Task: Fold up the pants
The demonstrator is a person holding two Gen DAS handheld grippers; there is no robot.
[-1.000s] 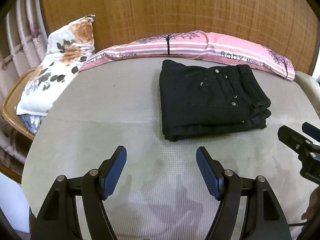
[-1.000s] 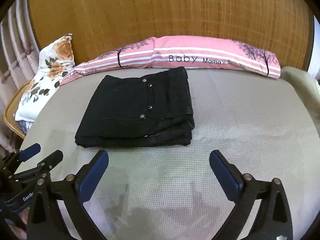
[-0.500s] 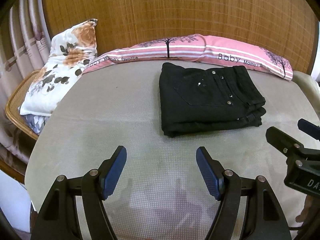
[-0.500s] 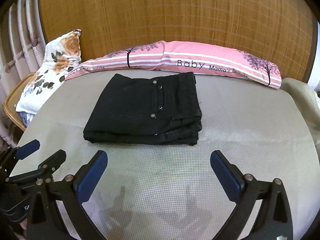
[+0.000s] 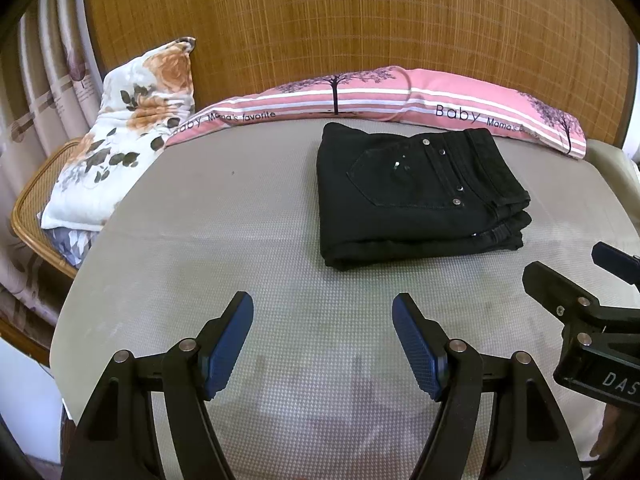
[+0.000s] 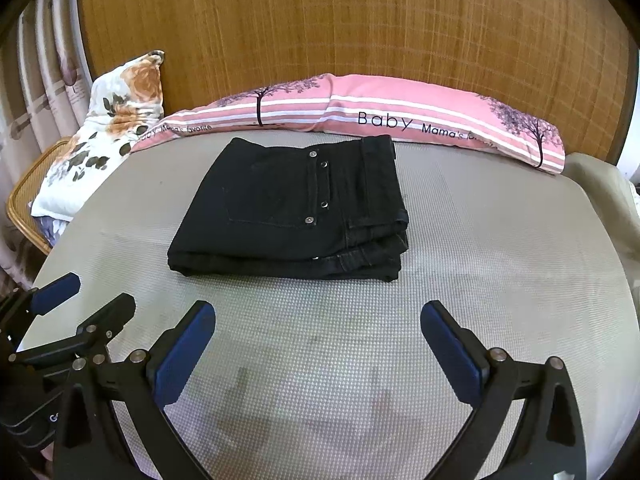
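Hovering over the grey mat (image 5: pixel 224 240), both grippers idle. Left gripper (image 5: pixel 322 344): blue-padded fingers (image 5: pixel 230 346) standing spread, pinching nothing, only bare mat between them. Right gripper (image 6: pixel 318 354): fingers (image 6: pixel 452 354) likewise spread wide and empty.

Lying ahead of both pairs of fingers, well apart from the tips: black pants (image 5: pixel 416 196), already doubled into a compact rectangular stack, layers showing along the near edge, back pocket and rivets facing up. From the left fingers, sitting ahead and off to the right; from the right fingers, ahead and slightly to the left (image 6: pixel 296 208). Beyond the pants, just beside their far edge, a pink striped pillow (image 5: pixel 400 92); farther left of the fingers, a floral cushion (image 5: pixel 132 120) leaning on a wicker chair (image 5: pixel 28 204).

Judging by the tidy stack and the empty fingers: folding looking essentially finished, the step in hand being the pull-away or a final check. Next move, if any: perhaps squaring the slightly uneven right-hand ends, calling for a low, flat approach and a light pinch on the top layers only, avoiding dragging the whole stack across the mat.
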